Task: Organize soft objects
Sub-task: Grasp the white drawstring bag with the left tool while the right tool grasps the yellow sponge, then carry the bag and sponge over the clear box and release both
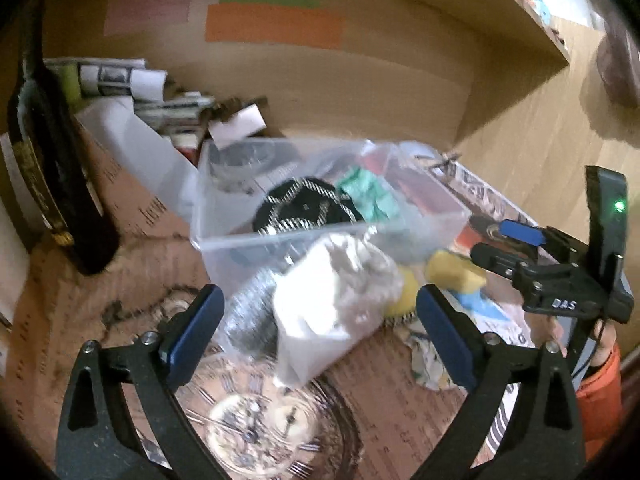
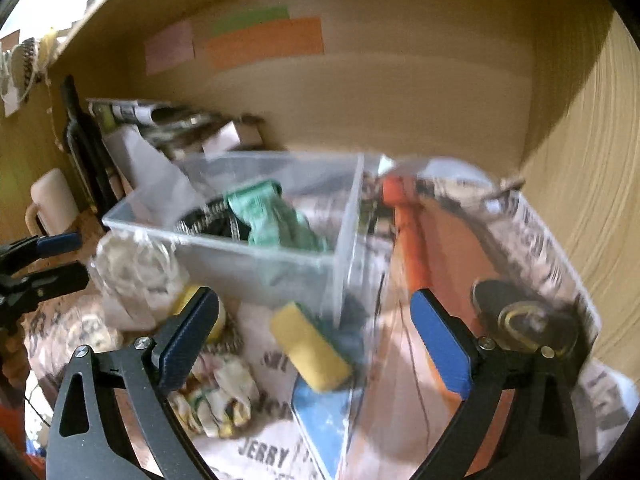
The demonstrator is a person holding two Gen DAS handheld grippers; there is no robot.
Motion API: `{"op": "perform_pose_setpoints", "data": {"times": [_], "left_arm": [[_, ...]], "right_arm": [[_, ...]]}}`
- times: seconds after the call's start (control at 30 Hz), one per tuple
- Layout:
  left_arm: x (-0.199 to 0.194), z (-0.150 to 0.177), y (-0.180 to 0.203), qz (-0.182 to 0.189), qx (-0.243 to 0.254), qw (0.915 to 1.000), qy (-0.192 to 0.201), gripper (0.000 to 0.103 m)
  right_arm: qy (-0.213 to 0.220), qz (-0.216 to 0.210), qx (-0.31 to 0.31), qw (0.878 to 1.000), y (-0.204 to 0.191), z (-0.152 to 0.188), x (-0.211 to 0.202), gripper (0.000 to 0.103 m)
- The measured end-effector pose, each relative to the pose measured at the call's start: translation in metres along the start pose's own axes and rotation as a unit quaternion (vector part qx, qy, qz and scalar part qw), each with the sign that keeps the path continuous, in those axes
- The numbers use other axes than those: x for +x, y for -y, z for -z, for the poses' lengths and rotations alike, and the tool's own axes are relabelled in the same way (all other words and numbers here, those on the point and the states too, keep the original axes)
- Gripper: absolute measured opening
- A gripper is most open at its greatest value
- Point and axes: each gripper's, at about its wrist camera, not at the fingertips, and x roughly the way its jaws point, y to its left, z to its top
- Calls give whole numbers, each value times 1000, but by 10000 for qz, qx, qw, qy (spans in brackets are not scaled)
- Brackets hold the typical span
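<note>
A clear plastic bin [image 1: 224, 236] [image 2: 256, 260] stands on the desk and holds a black crocheted piece [image 1: 304, 204] and a green cloth [image 1: 370, 194] [image 2: 276, 216]. A clear bag of white and grey soft stuff [image 1: 332, 300] [image 2: 136, 276] lies in front of the bin. My left gripper [image 1: 320, 328] is open, its fingers on either side of that bag. A yellow sponge [image 1: 454, 270] [image 2: 310, 346] lies right of the bag. My right gripper [image 2: 316, 344] is open around the sponge; it also shows in the left wrist view [image 1: 490, 242]. A patterned cloth [image 1: 424, 352] [image 2: 218, 396] lies crumpled nearby.
A dark bottle [image 1: 44, 160] stands at the left. Rolled papers and boxes [image 1: 132, 80] fill the back left corner. A wooden back wall with coloured notes [image 1: 276, 24] and a side panel [image 2: 580, 160] close the space. An orange tool [image 2: 404, 208] lies right of the bin.
</note>
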Motion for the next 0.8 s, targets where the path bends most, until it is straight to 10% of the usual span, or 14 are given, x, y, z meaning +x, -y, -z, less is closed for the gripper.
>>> {"op": "perform_pose_setpoints", "data": {"times": [0.2,0.37,0.57,0.8], "left_arm": [[13,6,6,161,-69,9997,-178,84],[31,13,10,28,16,9994,-353,78],[45,21,6,-63,-7,9990,-450,47],[42,22,-1,74,-210,9989,-407,23]], "right_arm": [[-351,-156,126,9992,4,5,20,92],[-641,-298,162,9974,5,10,34,67],[-737,-477,34,9961,-1,15,39,38],[-408,-524,39,9978,-4,13,26,30]]}}
